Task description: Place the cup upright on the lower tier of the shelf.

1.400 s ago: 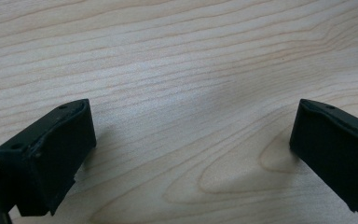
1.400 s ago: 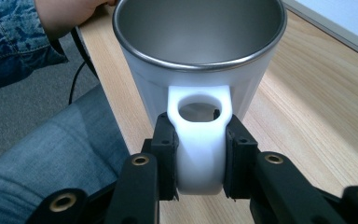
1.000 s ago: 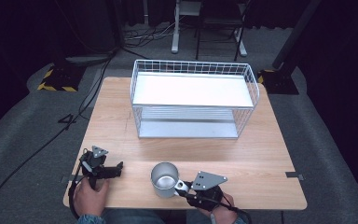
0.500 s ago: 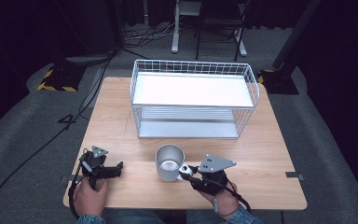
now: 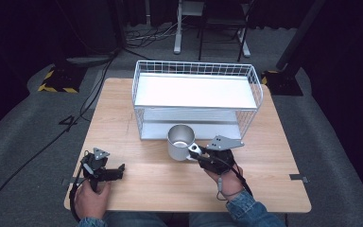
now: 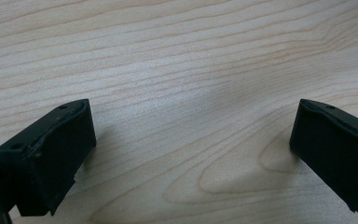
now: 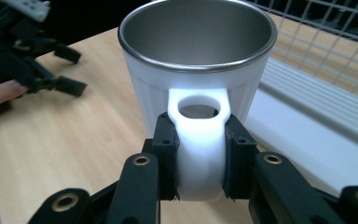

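A white mug (image 5: 180, 141) with a steel inside hangs upright just in front of the wire basket (image 5: 196, 99). My right gripper (image 5: 196, 151) is shut on the mug's white handle (image 7: 200, 144), one jaw on each side of it. In the right gripper view the mug (image 7: 198, 60) stands straight ahead of the jaws. My left gripper (image 5: 118, 170) rests low over the table's front left part, held in a hand, open with bare wood between its jaws. The left gripper (image 7: 51, 70) also shows in the right gripper view, far off at the upper left.
The basket has a white shelf (image 5: 196, 90) on top and a lower floor, and takes up the back middle of the wooden table (image 5: 123, 123). Cables (image 5: 38, 146) trail over the grey floor to the left. A chair base (image 5: 208, 28) stands behind the table.
My right gripper has carried the mug forward and to the right, from the table's front edge up to the basket's front. The left gripper has stayed where it was.
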